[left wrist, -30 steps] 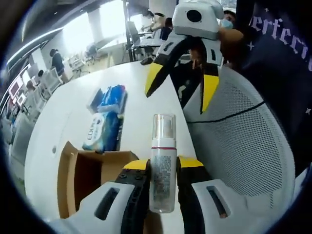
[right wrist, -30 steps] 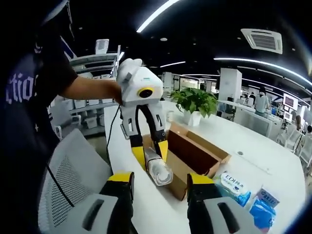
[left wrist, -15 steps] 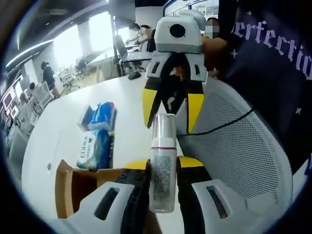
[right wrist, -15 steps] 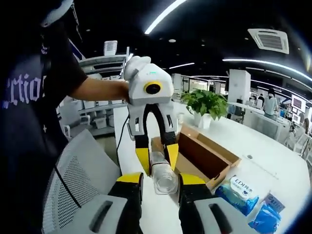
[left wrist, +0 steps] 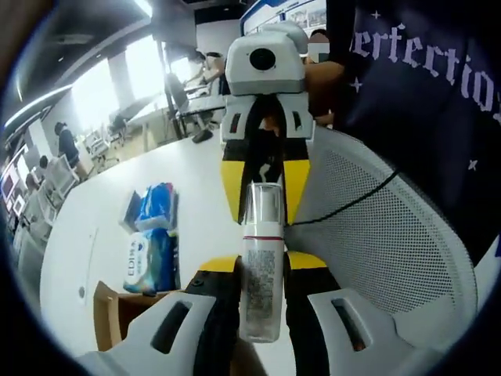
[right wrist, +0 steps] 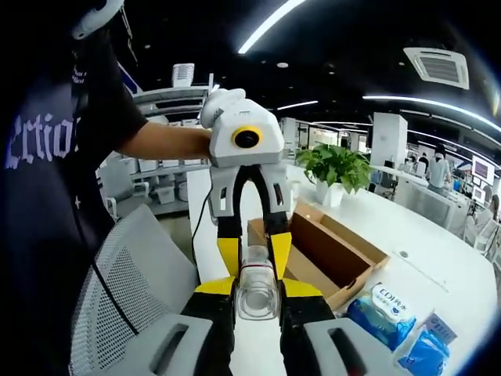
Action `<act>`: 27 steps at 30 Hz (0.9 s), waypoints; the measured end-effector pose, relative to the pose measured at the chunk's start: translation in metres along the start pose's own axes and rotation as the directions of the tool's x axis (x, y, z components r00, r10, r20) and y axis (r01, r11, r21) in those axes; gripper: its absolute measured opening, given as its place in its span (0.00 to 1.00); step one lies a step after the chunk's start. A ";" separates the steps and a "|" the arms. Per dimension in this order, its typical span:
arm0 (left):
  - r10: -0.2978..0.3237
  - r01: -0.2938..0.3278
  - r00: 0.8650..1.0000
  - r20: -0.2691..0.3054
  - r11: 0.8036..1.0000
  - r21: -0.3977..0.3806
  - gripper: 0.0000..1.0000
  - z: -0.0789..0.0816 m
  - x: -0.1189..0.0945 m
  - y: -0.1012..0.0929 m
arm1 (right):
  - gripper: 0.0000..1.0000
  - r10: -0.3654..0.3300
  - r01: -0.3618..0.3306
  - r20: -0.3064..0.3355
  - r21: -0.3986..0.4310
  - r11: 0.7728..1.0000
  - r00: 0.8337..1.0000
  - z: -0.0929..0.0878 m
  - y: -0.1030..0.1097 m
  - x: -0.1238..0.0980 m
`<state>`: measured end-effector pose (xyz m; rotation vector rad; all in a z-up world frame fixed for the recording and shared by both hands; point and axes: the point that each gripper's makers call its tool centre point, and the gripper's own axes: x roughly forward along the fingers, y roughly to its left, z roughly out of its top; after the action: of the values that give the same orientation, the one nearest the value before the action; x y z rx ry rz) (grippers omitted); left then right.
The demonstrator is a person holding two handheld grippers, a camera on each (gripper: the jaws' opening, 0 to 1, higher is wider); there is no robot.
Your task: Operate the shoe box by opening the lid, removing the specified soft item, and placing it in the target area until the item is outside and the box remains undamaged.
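While the bottle's printed label stays too small for me to read, I can make out "EDIPA"-like lettering only partly on the blue wipes pack (left wrist: 146,259), and part of a word ending "erfectio" on the person's dark shirt (left wrist: 423,70). In the left gripper view, the left gripper (left wrist: 261,268) is clenched on the foam bottle (left wrist: 261,274), which stands upright between its yellow-tipped jaws with its clear cap upward. The right gripper (left wrist: 264,188) comes in from above, its yellow fingertips flanking that cap on both sides. In the right gripper view, the right gripper (right wrist: 257,288) has its jaws drawn in against the clear cap of the foam bottle (right wrist: 257,291); I read it as closed on the cap, touching both sides. Opposite it, the left gripper (right wrist: 254,254) points toward the camera, held by a hand (right wrist: 221,102) on an outstretched forearm. The bottle is outside the shoe box (right wrist: 329,254), which lies open on the white table (right wrist: 438,274) just behind the grippers. Blue packs (right wrist: 385,309) lie beside the box, a potted plant (right wrist: 335,168) beyond it, and a mesh chair (right wrist: 133,290) near the table edge.
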<state>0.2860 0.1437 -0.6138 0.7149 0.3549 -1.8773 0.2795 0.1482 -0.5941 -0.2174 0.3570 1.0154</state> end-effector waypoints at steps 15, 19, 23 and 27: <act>0.003 -0.006 0.999 -0.040 0.997 -0.071 0.21 -0.009 0.007 -0.001 | 0.15 -0.019 0.018 -0.037 -0.031 0.999 0.999 -0.006 0.002 0.004; 0.002 -0.005 0.999 -0.044 0.997 -0.076 0.21 -0.010 0.008 -0.001 | 0.15 -0.023 0.021 -0.046 -0.041 0.999 0.999 -0.007 0.001 0.005; 0.001 -0.006 0.999 -0.052 0.997 -0.079 0.22 -0.012 0.010 0.000 | 0.15 -0.024 0.021 -0.057 -0.061 0.998 0.998 -0.007 0.001 0.005; 0.009 -0.013 0.999 -0.052 0.997 -0.072 0.22 -0.011 0.010 0.003 | 0.15 -0.033 0.029 -0.059 -0.059 0.998 0.998 -0.005 -0.001 0.004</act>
<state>0.2893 0.1419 -0.6283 0.7162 0.4488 -1.8286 0.2816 0.1487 -0.6006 -0.3060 0.3777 0.9908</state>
